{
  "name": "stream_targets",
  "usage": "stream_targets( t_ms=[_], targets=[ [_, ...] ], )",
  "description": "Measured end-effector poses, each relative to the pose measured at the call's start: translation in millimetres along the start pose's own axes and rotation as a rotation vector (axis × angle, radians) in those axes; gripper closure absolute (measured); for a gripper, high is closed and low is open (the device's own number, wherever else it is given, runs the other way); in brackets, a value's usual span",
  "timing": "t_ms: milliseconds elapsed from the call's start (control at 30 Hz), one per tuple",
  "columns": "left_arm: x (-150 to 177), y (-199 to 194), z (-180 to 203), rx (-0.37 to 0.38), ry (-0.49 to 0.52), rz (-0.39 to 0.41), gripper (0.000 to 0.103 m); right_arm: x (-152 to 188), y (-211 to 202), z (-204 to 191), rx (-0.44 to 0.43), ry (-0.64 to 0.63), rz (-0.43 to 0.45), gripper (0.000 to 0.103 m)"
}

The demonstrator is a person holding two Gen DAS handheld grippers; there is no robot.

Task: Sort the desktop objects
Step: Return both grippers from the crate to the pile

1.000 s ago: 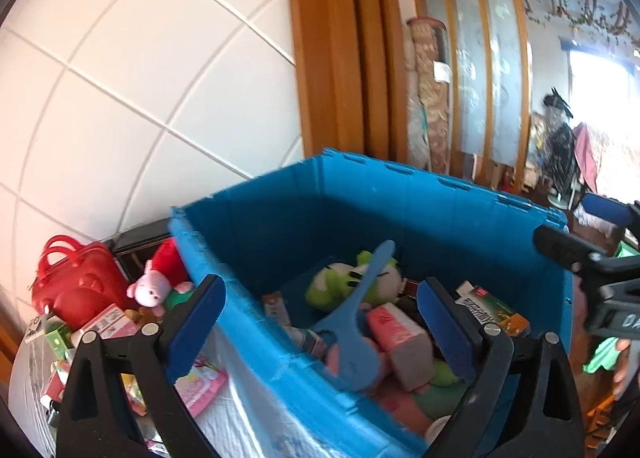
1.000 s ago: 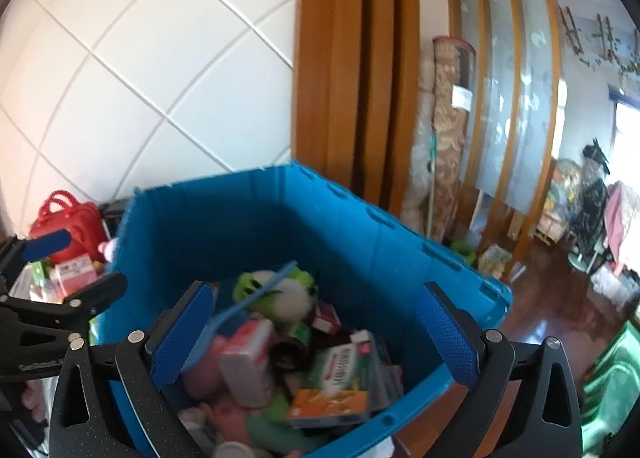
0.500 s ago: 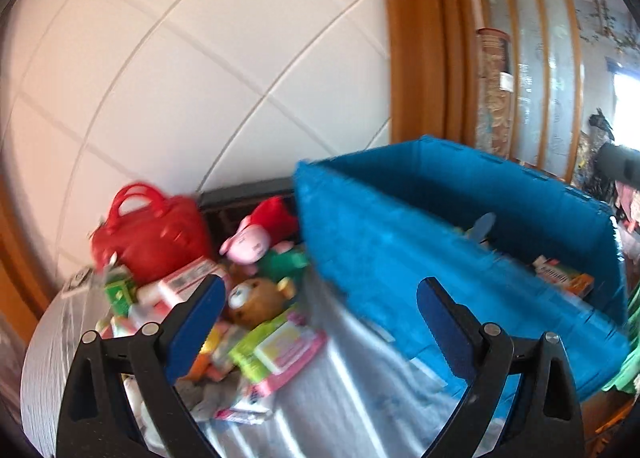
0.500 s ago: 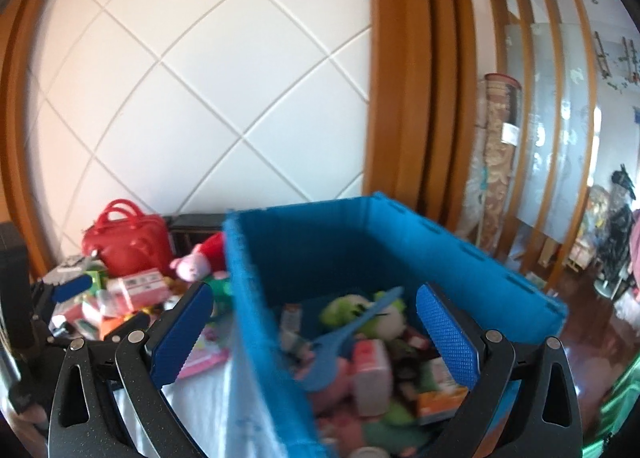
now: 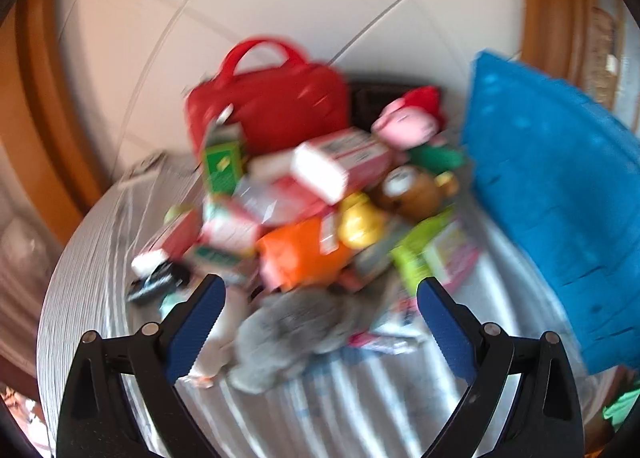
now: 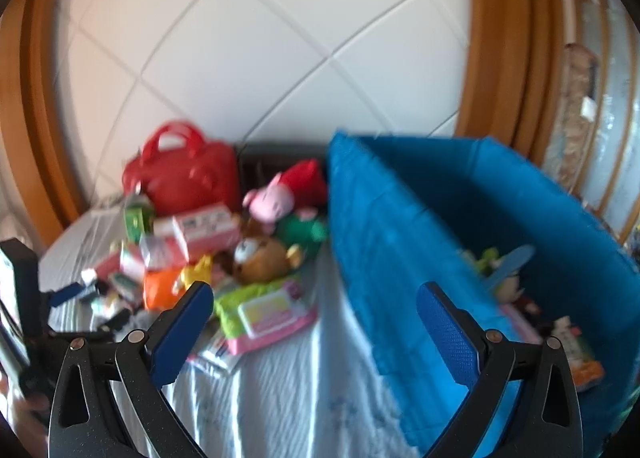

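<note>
**Both grippers open above the toy pile**

Left gripper (image 5: 320,298) spread wide, empty, over a blurred heap of toys and boxes (image 5: 304,209) on the white cloth-covered table (image 5: 360,410). Right gripper (image 6: 312,302) also wide apart, holding nothing. Red plastic handbag (image 6: 184,173) far left against the tiled wall. Brown plush bear (image 6: 260,258) beside a green-pink packet (image 6: 264,310). Tall blue plastic bin (image 6: 384,258) at right, partly filled.

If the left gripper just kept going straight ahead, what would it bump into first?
Most likely the grey plush toy, lying between the open fingers of the left gripper at the near edge of the toy pile. The picture is blurred, so depth is uncertain.
</note>
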State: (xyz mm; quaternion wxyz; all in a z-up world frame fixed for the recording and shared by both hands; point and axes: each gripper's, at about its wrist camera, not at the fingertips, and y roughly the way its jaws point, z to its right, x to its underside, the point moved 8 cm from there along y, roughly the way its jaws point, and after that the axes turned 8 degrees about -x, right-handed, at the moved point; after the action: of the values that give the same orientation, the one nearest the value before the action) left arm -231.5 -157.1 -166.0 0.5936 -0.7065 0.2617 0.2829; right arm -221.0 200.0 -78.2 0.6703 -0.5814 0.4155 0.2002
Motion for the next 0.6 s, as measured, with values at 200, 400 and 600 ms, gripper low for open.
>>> stream_targets(
  t_ms=[200, 400, 600],
  targets=[
    [23.5, 58.7, -52.7, -0.08, -0.056, -0.116, 0.005, 17.7, 77.2, -13.5, -0.033, 0.009, -0.141, 0.0],
    [7.1, 114.1, -84.3, -0.107, -0.154, -0.172, 0.005, 31.4, 154.8, -12.2, -0.041, 0.034, -0.267, 0.0],
    [-45.1, 154.6, -79.4, -0.077, -0.214, -0.133, 0.005, 43.6, 222.6, -8.1, -0.046, 0.061, -0.358, 0.0]
  ],
)
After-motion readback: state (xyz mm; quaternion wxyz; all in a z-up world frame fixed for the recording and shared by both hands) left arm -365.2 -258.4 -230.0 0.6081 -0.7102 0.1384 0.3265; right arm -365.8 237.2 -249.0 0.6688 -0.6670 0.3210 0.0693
